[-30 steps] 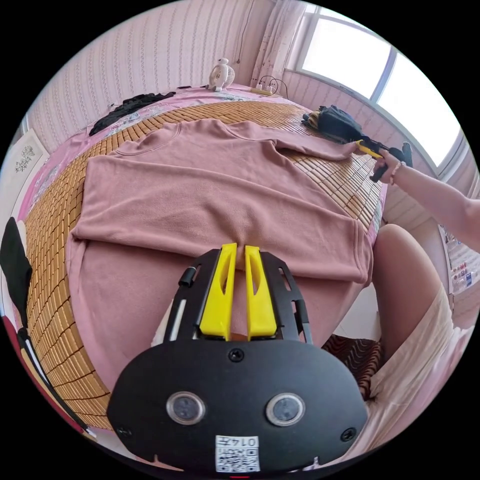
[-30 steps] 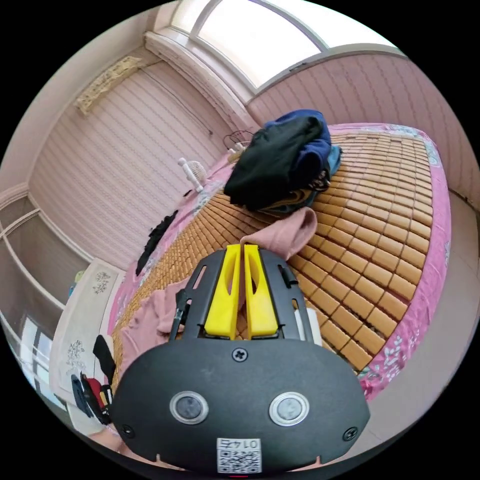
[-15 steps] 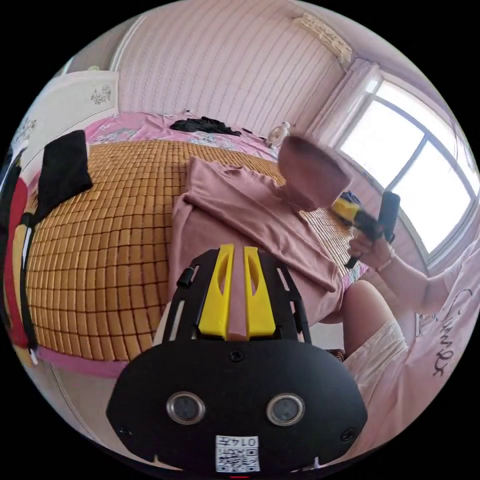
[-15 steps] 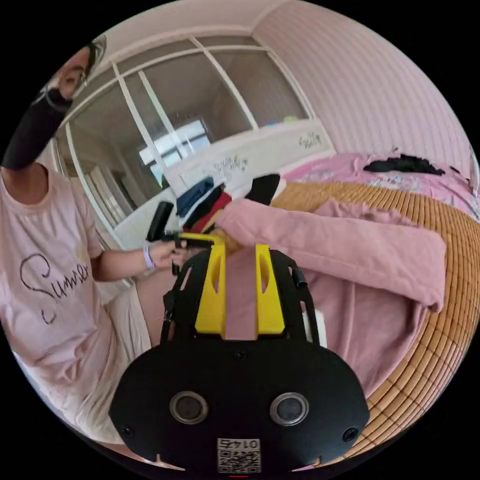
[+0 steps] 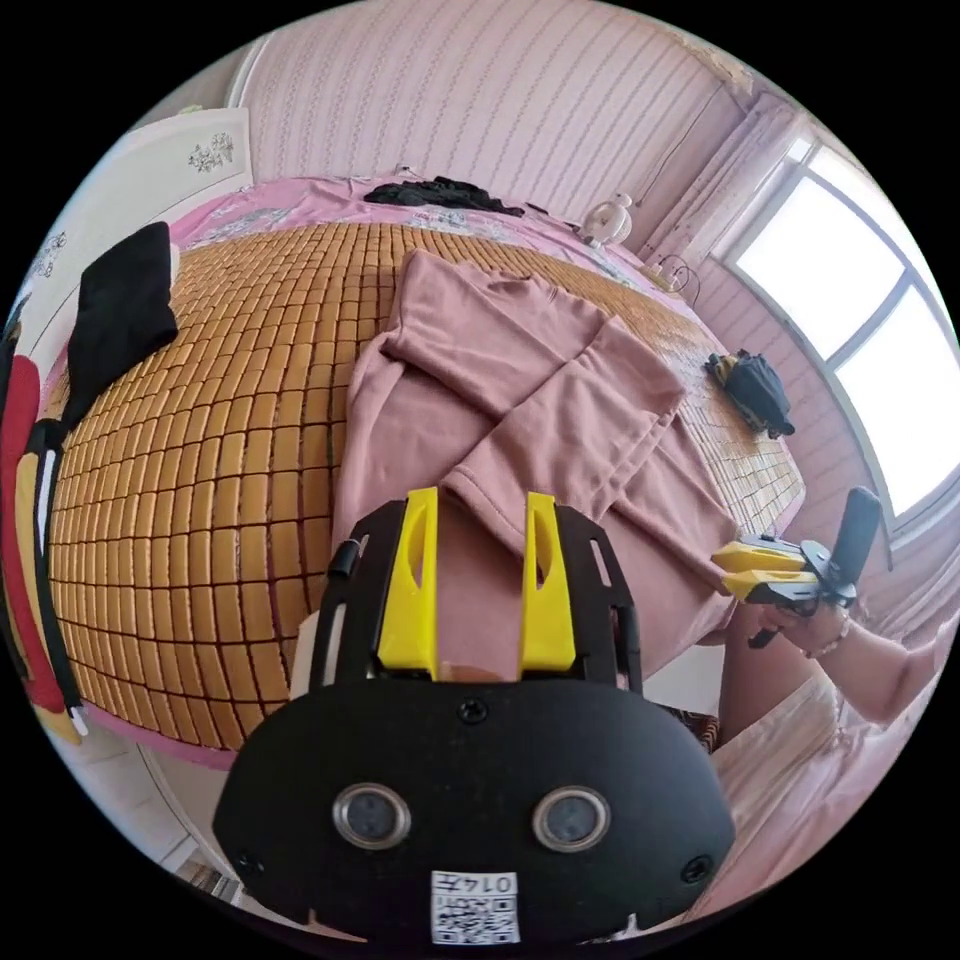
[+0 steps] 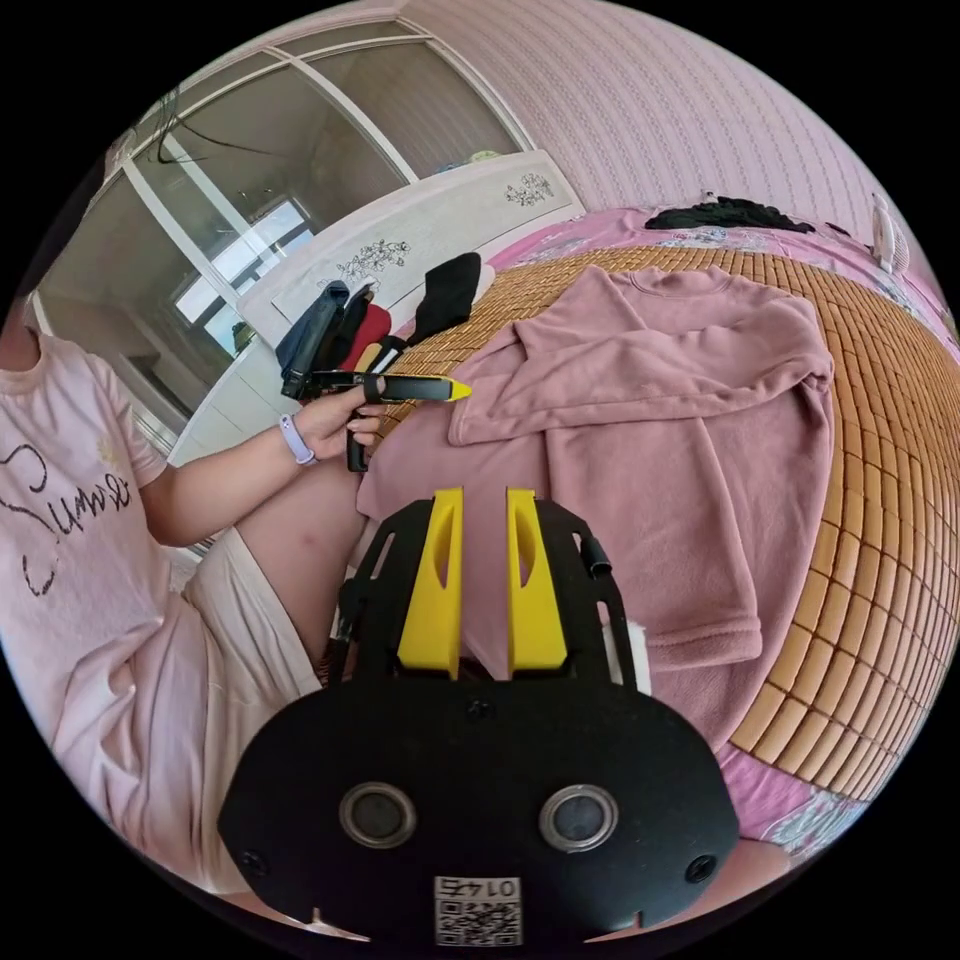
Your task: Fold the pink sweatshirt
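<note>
In the left gripper view, the left hand-held gripper now has its yellow jaws spread wide with nothing between them; half a second ago they stood close together. Just ahead of its tips lies the pink sweatshirt, spread on the bamboo mat that covers the bed. The right sleeve, which half a second ago hung in the air from the other tool, now lies folded across the body of the garment, its cuff just beyond the left hand-held gripper's tips. To the right of that, off the edge of the bed, the right hand-held gripper is held in the person's hand, clear of the cloth; a second ago it was at the far sleeve end near the dark clothes pile.

In the right gripper view, the left hand-held gripper sits up and to the left of the right one's tips, in a hand, above the near edge of the garment. The right hand-held gripper has its jaws narrowly apart and empty, pointing at the sweatshirt ahead of it.
</note>
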